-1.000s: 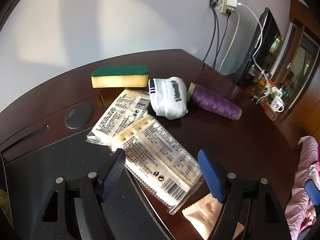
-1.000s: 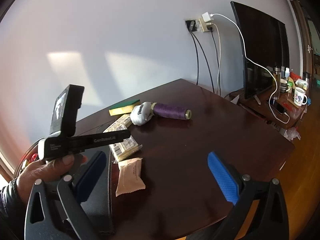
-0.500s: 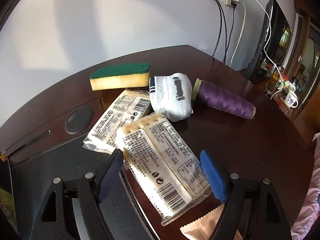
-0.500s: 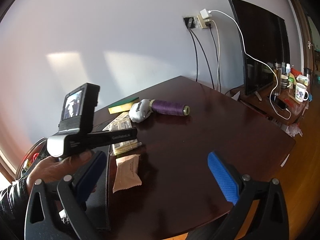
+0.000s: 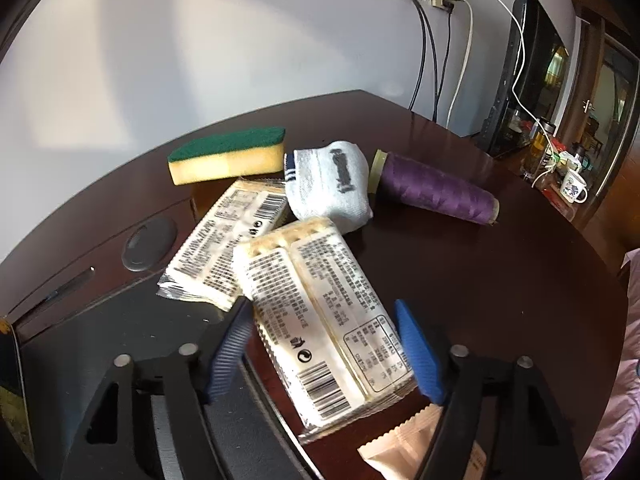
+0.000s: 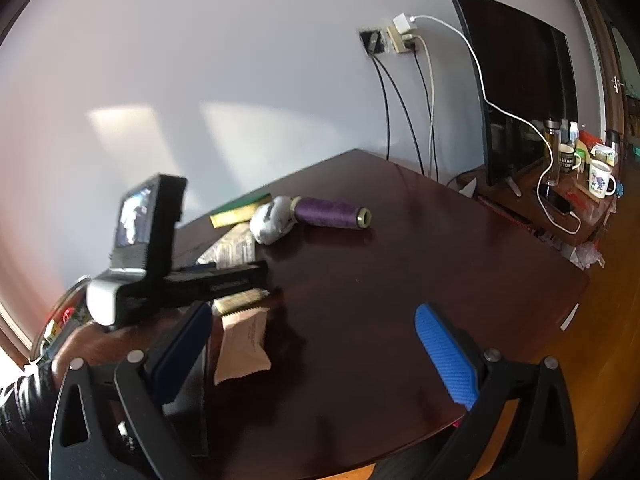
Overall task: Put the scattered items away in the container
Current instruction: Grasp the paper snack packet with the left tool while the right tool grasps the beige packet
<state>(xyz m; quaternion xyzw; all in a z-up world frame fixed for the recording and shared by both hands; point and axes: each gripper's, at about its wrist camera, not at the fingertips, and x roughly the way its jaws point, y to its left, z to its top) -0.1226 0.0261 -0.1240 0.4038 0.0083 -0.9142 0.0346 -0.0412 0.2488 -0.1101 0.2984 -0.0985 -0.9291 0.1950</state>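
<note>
1. The left gripper (image 5: 324, 344) straddles the nearer cracker packet (image 5: 320, 320); its jaws have just been closing, and whether the blue pads press the wrapper cannot be told.
2. That packet overlaps a second cracker packet (image 5: 224, 248), near the desk's (image 5: 500, 280) left edge.
3. Behind them lie a sponge (image 5: 228, 156), a rolled sock (image 5: 328, 184) and a purple thread spool (image 5: 436, 188).
4. The right gripper (image 6: 316, 344) hangs spread apart, nothing between its pads.

A dark wooden table (image 6: 400, 280) is seen ahead of the tool. Beyond it to the right, a black monitor (image 6: 516, 80) is stood on a low cabinet, with a white mug (image 6: 600, 178) beside it. A white charger (image 6: 404, 24) is plugged into the wall socket, cables hung below.
</note>
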